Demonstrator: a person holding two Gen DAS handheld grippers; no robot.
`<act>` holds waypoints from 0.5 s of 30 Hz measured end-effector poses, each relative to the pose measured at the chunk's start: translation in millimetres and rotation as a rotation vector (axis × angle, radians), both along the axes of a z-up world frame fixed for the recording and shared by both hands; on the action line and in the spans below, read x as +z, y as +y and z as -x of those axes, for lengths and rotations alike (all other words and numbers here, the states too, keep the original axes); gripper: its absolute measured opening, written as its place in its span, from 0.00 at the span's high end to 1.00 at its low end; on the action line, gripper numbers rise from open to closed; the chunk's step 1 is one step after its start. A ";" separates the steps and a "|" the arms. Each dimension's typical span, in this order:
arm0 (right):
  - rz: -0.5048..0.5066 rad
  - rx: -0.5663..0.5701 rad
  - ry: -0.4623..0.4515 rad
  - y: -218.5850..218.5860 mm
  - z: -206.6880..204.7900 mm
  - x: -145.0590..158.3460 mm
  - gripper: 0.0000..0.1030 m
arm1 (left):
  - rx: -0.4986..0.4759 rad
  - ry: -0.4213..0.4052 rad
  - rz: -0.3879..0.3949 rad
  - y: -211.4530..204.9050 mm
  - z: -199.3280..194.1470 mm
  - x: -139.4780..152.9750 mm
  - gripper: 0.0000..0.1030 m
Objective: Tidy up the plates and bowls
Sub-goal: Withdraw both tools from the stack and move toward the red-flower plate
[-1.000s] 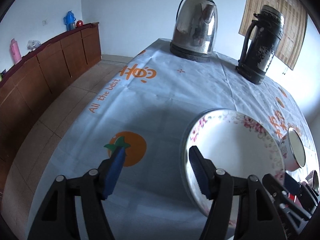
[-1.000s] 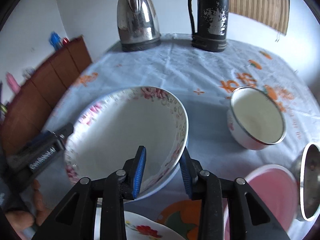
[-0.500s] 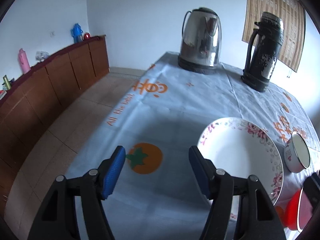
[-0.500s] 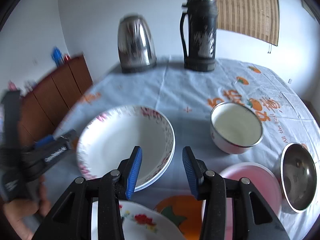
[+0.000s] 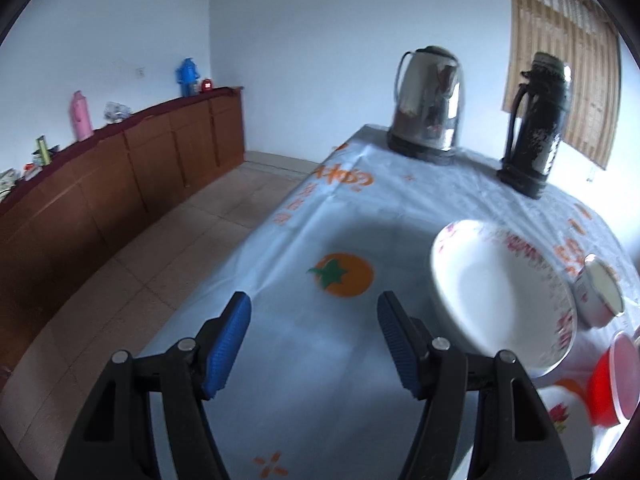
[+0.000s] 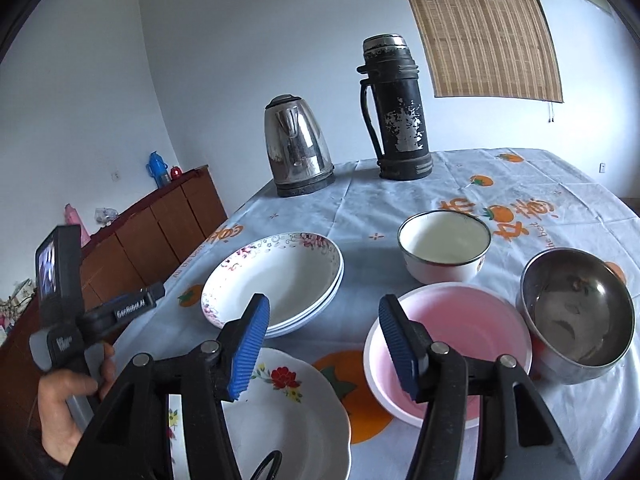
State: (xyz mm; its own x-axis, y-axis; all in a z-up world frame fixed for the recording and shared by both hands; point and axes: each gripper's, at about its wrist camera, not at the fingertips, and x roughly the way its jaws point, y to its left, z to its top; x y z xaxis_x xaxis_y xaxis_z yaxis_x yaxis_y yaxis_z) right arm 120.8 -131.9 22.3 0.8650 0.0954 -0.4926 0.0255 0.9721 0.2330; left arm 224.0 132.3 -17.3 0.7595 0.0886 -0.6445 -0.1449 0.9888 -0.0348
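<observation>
Here the right tongs point(image 6: 322, 342), just opened wider, hang released over bare cloth; the left tongs point(image 5: 314, 344) gape empty too. Glossy floral deep plates point(image 6: 276, 280) sit stacked (two or three) at centre frame, beside a smooth pink bowl point(image 6: 450, 342) and a dull steel bowl point(image 6: 578, 314) at right.

I'm in a home dining room: table point(image 6: 400, 196) under an orange-print tablecloth, steel kettle point(image 6: 298, 146), worn black thermos point(image 6: 396, 108), long wooden sideboard point(image 5: 120, 168) with flasks along a white wall, tiled floor point(image 5: 180, 240), bamboo blind point(image 6: 484, 28).
</observation>
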 end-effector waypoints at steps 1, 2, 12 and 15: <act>-0.001 0.004 -0.003 1.2 1.2 -0.5 0.42 | 0.008 0.009 0.004 2.0 2.6 -2.4 0.35; -0.001 0.008 -0.005 2.1 2.4 -0.9 0.42 | 0.017 0.014 0.021 4.9 6.2 -4.0 0.35; -0.024 -0.027 -0.086 -12.1 29.3 -0.7 0.42 | 0.013 -0.028 0.016 -2.5 56.9 4.4 0.35; -0.019 -0.053 -0.118 -16.7 43.3 -0.2 0.42 | 0.004 -0.043 0.011 -7.9 71.7 8.2 0.35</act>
